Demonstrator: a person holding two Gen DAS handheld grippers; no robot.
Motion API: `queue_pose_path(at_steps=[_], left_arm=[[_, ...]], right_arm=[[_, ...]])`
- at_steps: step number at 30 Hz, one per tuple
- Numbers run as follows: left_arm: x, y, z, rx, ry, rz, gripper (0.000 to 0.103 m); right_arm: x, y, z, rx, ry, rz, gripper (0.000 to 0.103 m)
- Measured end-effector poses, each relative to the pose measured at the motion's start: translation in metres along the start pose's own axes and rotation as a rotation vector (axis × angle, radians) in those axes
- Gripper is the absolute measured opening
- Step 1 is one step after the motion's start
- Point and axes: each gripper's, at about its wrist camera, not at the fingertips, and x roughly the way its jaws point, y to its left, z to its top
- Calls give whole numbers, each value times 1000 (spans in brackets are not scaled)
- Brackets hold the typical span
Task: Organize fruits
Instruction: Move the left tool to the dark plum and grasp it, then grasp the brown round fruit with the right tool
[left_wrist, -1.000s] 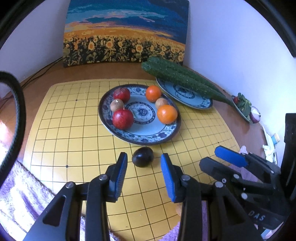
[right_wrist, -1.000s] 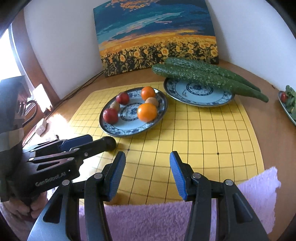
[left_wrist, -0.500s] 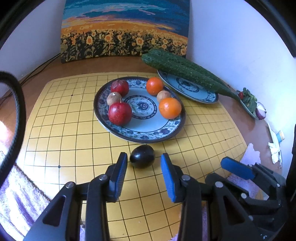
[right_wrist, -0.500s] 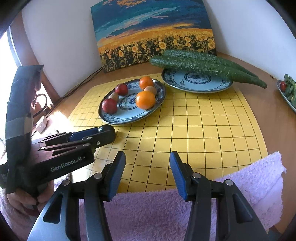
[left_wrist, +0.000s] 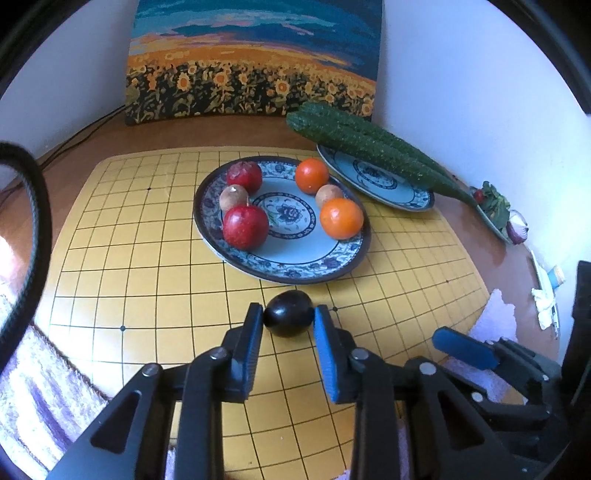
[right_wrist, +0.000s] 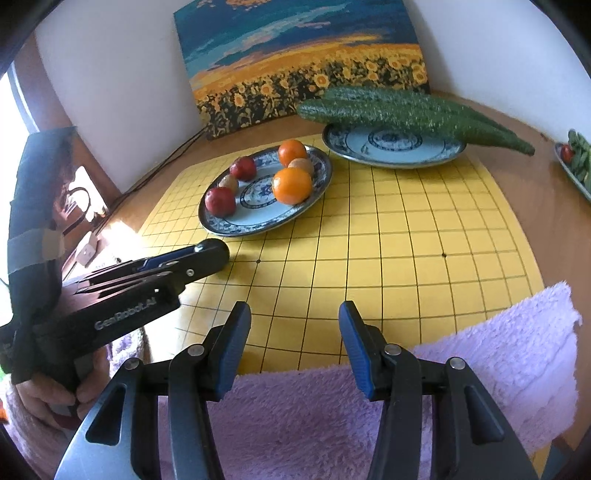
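My left claw (left_wrist: 288, 323) is closing on the dark plum (left_wrist: 289, 313), and both blue pads already touch its sides, so the fruit is pinched between them on the yellow grid mat (left_wrist: 147, 266). The plum sits just in front of the fruit plate (left_wrist: 295, 266), close to its near rim but off it. On that plate I see two red apples (left_wrist: 245, 226), two oranges (left_wrist: 341, 218) and two small brown fruits (left_wrist: 233, 196), spread round the painted centre. Behind and to the right of the fruit plate stands a second patterned plate (right_wrist: 393, 147) with long green cucumbers (right_wrist: 406, 110) lying across it and overhanging its rim. A sunflower painting (right_wrist: 306, 62) leans on the wall behind the fruit plate.

My right claw (right_wrist: 295, 345) hangs partly open with nothing between its pads, over the mat's near edge, well in front of the fruit plate and above a purple towel (right_wrist: 461, 369) draped on the bench. From that side the person's hand (right_wrist: 48, 395) grips the left claw's handle.
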Motion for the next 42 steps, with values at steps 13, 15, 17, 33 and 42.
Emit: queue_pose_path(at_steps=[13, 15, 17, 33, 42], left_arm=[[-23, 19, -15, -54, -22, -18, 29], [-27, 21, -19, -62, -29, -25, 29], [-30, 25, -21, -66, -36, -29, 29], [-41, 37, -24, -98, -59, -34, 29], [-42, 36, -18, -88, -67, -34, 29]], right_arm=[[-6, 35, -16, -112, 11, 30, 51], [-7, 39, -20, -129, 5, 22, 51], [-7, 42, -22, -138, 8, 19, 51], [4, 52, -29, -165, 39, 2, 26], [0, 48, -20, -145, 7, 17, 26]])
